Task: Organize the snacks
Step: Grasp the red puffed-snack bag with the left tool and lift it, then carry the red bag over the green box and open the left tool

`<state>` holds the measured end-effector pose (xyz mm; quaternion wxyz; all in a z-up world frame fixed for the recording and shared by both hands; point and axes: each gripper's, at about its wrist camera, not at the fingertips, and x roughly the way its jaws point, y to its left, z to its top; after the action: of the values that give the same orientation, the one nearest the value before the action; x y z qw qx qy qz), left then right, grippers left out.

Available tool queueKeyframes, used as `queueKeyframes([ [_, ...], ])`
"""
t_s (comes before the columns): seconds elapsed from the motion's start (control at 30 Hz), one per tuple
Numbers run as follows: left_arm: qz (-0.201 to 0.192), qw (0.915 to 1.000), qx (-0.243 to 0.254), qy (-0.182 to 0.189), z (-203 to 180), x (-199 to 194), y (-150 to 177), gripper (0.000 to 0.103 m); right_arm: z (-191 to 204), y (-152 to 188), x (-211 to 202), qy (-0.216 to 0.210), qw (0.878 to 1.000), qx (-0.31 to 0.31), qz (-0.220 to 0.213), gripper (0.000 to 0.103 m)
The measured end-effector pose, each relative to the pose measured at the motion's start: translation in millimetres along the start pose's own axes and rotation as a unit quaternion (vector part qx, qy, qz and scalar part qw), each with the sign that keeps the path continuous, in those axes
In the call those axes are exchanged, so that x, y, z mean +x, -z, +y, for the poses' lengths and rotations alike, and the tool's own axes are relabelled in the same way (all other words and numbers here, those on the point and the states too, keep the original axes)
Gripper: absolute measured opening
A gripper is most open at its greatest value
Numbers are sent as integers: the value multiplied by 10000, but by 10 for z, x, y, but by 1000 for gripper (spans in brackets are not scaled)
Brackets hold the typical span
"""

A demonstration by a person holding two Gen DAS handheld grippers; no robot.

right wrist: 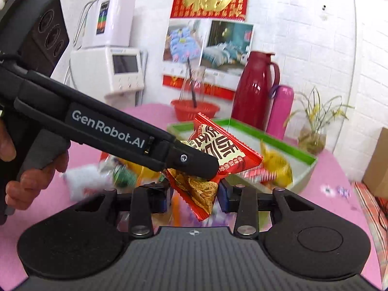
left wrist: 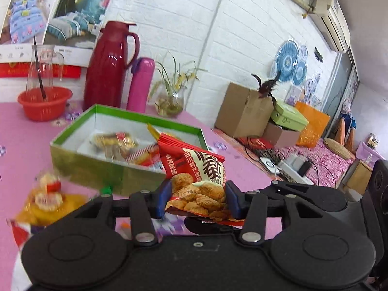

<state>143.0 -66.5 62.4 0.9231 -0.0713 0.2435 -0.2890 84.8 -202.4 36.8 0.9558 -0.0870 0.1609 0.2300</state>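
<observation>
left wrist cam: low over the pink table [left wrist: 19, 131], facing the green box [left wrist: 106, 169] close up | right wrist cam: same box [right wrist: 303, 155], from its other side

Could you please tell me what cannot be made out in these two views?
- Right wrist view: whether the right gripper presses the red snack packet; a finger of the left gripper covers the contact.
- Left wrist view: loose snacks at the left, motion-blurred, labels unreadable.
- Left wrist view: green box contents, partly hidden by its near wall and the packet.
</observation>
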Motion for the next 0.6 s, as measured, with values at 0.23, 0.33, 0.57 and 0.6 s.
queueKeyframes([
  [0.23, -184, 9997, -144, -114, 485, 325, -384, 38, -69, -330, 593, -9, 9998, 89, -151, 65],
  [0.33, -224, 9994, -167, -212, 695, 437, -500, 38, -50, -436, 827, -54, 9998, 123, -166, 65],
  [0.57, -187, 9980, -318, -519, 1145, 712, -625, 39, -86, -538, 1375, -203, 9990, 385, -54, 66],
  [0.6, -161, 9973, -370, -614, 1200, 759, -618, 52, -99, -530, 1452, -236, 9987, 441, -17, 67],
])
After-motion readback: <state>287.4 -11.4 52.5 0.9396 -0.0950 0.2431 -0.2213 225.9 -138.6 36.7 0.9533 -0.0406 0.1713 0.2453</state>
